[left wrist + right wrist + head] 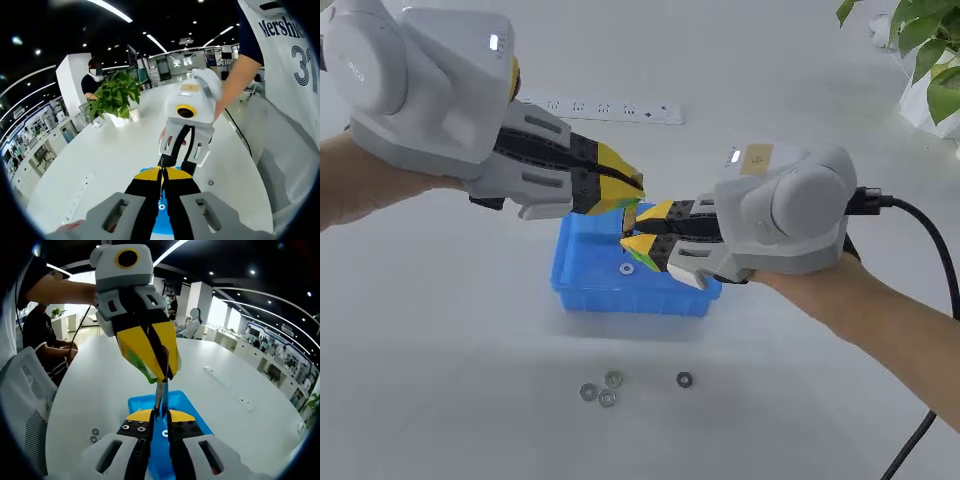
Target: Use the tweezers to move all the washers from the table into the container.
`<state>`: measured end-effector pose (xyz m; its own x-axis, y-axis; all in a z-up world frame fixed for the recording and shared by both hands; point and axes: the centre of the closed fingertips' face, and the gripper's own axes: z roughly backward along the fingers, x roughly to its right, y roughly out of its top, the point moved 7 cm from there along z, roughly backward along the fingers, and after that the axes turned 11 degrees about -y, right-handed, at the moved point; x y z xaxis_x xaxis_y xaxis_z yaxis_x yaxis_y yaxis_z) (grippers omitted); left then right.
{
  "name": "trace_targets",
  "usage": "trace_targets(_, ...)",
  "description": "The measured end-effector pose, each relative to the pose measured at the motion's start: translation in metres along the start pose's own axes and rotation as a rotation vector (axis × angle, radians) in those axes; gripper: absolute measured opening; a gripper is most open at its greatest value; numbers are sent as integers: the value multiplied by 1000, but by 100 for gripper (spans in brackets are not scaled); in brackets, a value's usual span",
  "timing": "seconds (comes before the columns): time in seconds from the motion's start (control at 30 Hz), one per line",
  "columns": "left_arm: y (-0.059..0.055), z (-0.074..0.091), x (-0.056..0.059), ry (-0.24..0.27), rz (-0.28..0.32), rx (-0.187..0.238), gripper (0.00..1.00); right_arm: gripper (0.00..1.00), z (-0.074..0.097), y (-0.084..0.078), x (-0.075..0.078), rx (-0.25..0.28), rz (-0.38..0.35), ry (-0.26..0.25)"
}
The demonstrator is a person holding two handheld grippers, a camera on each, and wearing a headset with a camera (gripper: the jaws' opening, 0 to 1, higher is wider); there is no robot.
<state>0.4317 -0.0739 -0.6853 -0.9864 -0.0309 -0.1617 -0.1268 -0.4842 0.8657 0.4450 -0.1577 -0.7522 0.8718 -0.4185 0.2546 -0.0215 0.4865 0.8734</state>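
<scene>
Blue plastic container (582,285): one steel washer (626,268) inside. Above it, left gripper (638,190) and right gripper (632,227) both clamp thin metal tweezers (159,392), apparently regripping.

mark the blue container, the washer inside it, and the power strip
blue container (620,300), head view, on its front wall.
washer (626,268) inside it, head view, on the ring itself.
power strip (605,108), head view, mid-length of its top face.

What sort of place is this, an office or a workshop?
Probably a large open-plan office or showroom, not a workshop: a long white table, strip lights on a dark ceiling, rows of desks along the side, and a potted plant.
</scene>
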Motion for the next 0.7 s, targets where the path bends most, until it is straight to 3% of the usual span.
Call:
trace_targets(0.23,18,2,20,-18,-13,27,6,13,19,9,-16,21,-10,15)
trace_targets(0.3,21,5,25,-16,4,64,6,13,23,13,-22,27,-2,16)
trace_targets(0.47,29,7,41,-22,13,98,6,13,29,21,-33,52,-26,30)
trace_targets(0.7,25,13,58,-17,39,118,6,12,37,19,-51,48,6,49)
